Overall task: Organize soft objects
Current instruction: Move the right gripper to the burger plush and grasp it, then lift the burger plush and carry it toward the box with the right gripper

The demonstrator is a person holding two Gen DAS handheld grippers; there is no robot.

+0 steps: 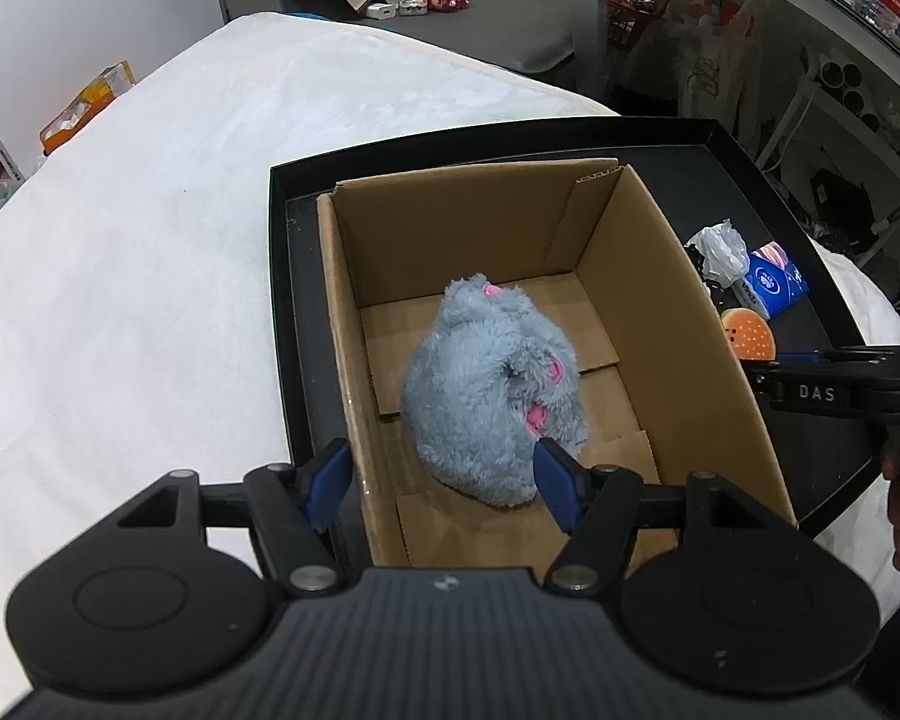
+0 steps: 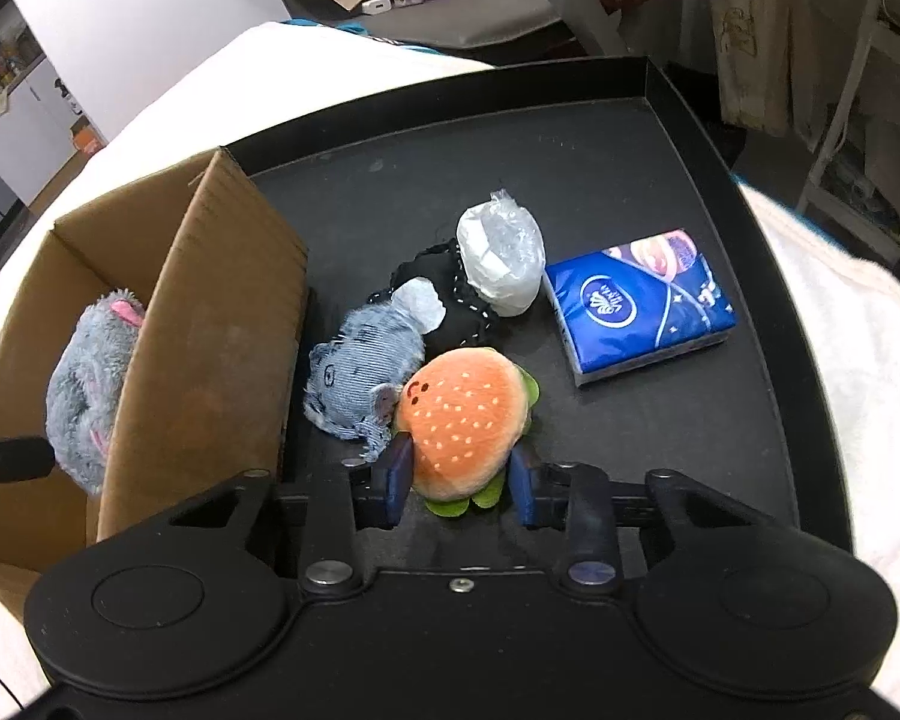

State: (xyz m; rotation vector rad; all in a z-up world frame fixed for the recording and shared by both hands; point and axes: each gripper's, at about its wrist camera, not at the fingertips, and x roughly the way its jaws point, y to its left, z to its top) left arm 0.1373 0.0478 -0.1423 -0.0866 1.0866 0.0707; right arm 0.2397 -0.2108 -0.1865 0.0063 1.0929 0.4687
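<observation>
The right gripper (image 2: 459, 477) sits nearest the lens, its blue fingers (image 2: 397, 471) set on either side of the burger plush (image 2: 465, 420), low on the tray (image 2: 660, 138). The left finger lies against the bun's flank and the right one looks to touch its other side, so I read this as a grasp just taking hold, though how firmly the toy is squeezed I cannot tell. The burger still rests on the tray floor, touching a denim plush (image 2: 360, 384) to its left; behind them lie a black pouch (image 2: 450, 294), a plastic-wrapped bundle (image 2: 501, 252) and, a little apart, a blue tissue pack (image 2: 642, 306). The box (image 2: 210, 324) stands at the tray's left side with a grey plush (image 1: 486, 396) already lying on its floor. Over that box the left gripper (image 1: 438, 480) hangs with fingers released, one outside the box's near left wall and one just beside the grey plush, gripping nothing. The step in hand seems to be picking up the burger to move it into the box. The next move likely calls for a firm enough pinch on the yielding bun, a lift clear of the denim plush so it is not dragged along, then a carry leftward over the box wall, which stands tall. The left gripper may need to draw back to leave room.
</observation>
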